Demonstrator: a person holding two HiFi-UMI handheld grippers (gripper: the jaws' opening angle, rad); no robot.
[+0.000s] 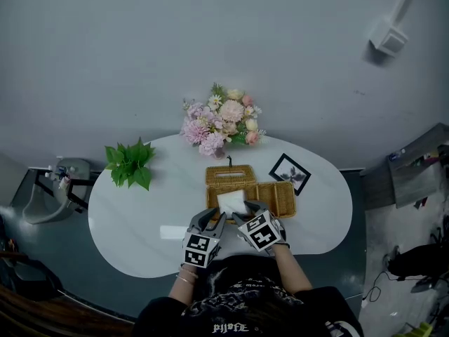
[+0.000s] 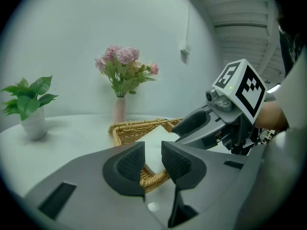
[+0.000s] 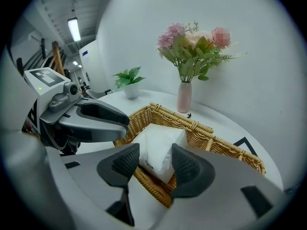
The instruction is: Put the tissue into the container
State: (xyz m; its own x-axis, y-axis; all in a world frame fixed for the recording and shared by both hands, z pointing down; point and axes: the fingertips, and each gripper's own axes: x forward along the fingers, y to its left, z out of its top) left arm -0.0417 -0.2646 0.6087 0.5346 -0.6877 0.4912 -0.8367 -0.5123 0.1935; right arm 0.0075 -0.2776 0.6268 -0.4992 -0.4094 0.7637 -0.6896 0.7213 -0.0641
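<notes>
On my white desk [image 1: 140, 216] a bouquet of pink and cream flowers [image 1: 223, 121] stands in a pink vase [image 2: 118, 110] at the far edge. To its left sits a leafy green plant [image 1: 130, 163] in a white pot [image 2: 34, 123]; to its right lies a black-framed picture [image 1: 290, 173]. A white box [image 1: 388, 39] is mounted on the grey wall.
</notes>
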